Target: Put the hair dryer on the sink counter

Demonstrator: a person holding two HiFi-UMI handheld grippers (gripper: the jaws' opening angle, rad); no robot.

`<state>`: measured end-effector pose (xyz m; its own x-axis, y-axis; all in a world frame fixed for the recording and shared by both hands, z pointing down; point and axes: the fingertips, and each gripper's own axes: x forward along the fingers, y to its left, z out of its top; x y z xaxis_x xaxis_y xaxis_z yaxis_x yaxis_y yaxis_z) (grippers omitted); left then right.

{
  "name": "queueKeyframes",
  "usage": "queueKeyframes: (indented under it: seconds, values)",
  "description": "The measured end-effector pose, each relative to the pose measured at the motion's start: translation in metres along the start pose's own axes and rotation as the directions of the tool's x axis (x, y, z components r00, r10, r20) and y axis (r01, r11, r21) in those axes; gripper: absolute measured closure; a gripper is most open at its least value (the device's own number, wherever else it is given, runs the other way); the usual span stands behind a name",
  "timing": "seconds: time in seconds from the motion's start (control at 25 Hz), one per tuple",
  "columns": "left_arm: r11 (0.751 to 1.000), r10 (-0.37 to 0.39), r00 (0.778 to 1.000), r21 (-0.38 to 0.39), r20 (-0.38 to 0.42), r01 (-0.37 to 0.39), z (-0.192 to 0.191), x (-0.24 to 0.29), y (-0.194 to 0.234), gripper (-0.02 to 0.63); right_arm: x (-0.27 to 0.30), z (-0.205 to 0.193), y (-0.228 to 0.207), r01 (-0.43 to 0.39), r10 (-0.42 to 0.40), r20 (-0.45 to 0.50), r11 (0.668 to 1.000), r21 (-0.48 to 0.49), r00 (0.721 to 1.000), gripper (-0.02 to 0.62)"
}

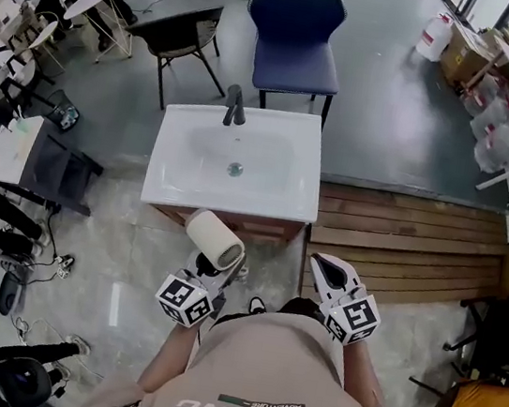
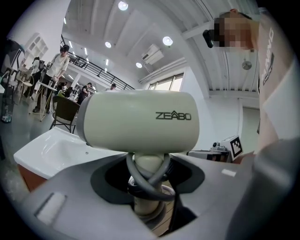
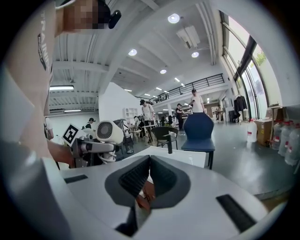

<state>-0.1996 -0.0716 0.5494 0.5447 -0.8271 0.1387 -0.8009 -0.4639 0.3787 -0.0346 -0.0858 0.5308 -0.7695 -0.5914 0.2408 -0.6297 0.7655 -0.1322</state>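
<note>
You have bright, even light: round ceiling lamps (image 3: 174, 18) high above the sink (image 1: 169, 171), daylight from windows (image 3: 243, 61) to its right. Glare streaks the glossy floor (image 1: 114, 305) left of it. Both gripper views bulge and blacken at the corners

Probably workshop hall, freestanding sink (image 1: 169, 178), chairs (image 1: 293, 38)

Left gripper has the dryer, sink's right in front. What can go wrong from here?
1. The left gripper clamps the hair dryer only by its handle, bulky head above the jaws; it may topple on release.
2. The sink counter is a narrow rim around the basin; the round dryer could roll in or off the edge.
3. The cord is looped round the handle at the jaws and could snag.
</note>
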Motion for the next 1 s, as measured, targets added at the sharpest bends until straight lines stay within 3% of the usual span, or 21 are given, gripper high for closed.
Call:
queueKeyframes:
  seconds: [0.44, 0.6, 0.72, 1.0]
  values:
    - [1.000, -0.003, 0.999, -0.008, -0.033, 0.003, -0.002, 0.033, 0.023, 0.396, 0.021, 0.001, -0.044, 0.039, -0.039, 0.004, 0.999, 0.007, 0.999, 0.590]
    - [1.000, 0.008, 0.998, 0.004, -0.062, -0.007, 0.003, 0.065, 0.034, 0.396, 0.043, -0.003, -0.067, 0.009, -0.009, -0.003, 1.000, 0.025, 1.000, 0.590]
    - [1.000, 0.018, 0.997, 0.010, -0.080, -0.017, 0.010, 0.091, 0.037, 0.396, 0.060, 0.004, -0.083, -0.031, 0.031, -0.010, 0.999, -0.013, 0.999, 0.589]
    - [0.998, 0.060, 0.990, 0.012, -0.129, -0.059, 0.023, 0.179, 0.037, 0.396, 0.086, 0.024, -0.160, -0.080, 0.080, 0.012, 0.997, 0.011, 0.997, 0.589]
